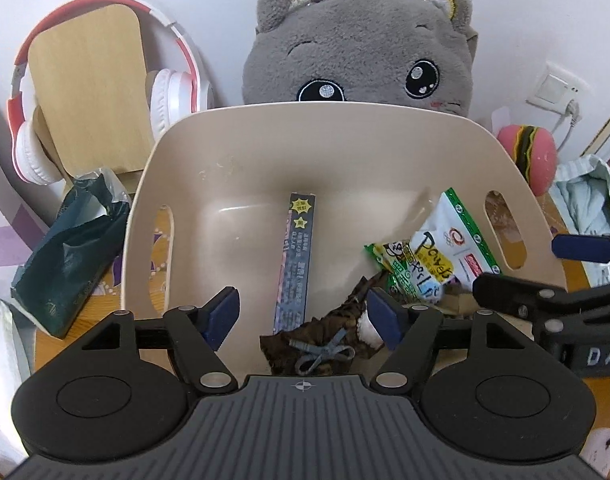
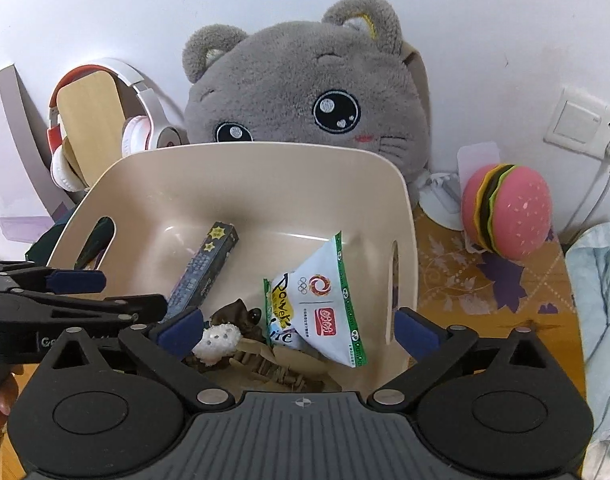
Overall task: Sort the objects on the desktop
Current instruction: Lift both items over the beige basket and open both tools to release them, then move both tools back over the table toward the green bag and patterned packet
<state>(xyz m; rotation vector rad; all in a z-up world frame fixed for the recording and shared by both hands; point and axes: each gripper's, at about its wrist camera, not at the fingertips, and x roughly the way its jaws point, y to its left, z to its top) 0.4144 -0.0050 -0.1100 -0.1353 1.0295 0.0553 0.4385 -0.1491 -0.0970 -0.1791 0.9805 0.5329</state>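
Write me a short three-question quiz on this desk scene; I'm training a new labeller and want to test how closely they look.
1. True or false: the long dark box lies inside the beige bin.
2. Which thing stands outside the bin? A) the white snack packet B) the burger toy C) the brown cloth with a grey bow
3. Fill in: the red-and-white headphones hang over a ____ board.

Key
1. True.
2. B. It stands on the table, right of the bin.
3. Wooden.
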